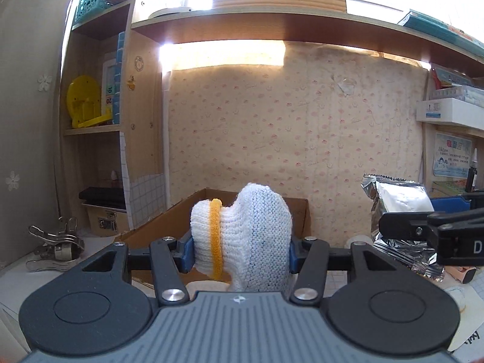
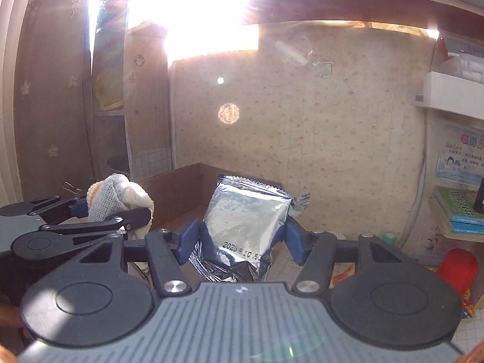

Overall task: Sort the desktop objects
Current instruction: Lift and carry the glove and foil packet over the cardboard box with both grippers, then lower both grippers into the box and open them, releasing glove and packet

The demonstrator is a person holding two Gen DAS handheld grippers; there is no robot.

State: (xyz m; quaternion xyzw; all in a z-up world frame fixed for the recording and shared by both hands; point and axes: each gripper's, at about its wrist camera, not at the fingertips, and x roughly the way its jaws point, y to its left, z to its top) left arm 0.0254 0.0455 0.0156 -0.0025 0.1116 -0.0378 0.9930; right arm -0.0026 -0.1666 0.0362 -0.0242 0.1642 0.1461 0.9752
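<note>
My left gripper (image 1: 240,255) is shut on a white knitted glove (image 1: 245,239) with a yellow band, held up in front of an open cardboard box (image 1: 299,211). The glove also shows in the right wrist view (image 2: 116,198). My right gripper (image 2: 242,242) is shut on a silver foil packet (image 2: 246,220) printed with a date, held above the desk to the right of the glove. The packet also shows in the left wrist view (image 1: 399,211). The box (image 2: 178,187) stands against the back wall, behind both grippers.
Metal clips (image 1: 56,248) lie on the desk at the left. Shelves stand on both sides, with a yellow disc (image 1: 84,101) at the left and books (image 2: 462,208) at the right. A red object (image 2: 458,270) stands at the right. The desk has a grid-pattern mat (image 1: 475,290).
</note>
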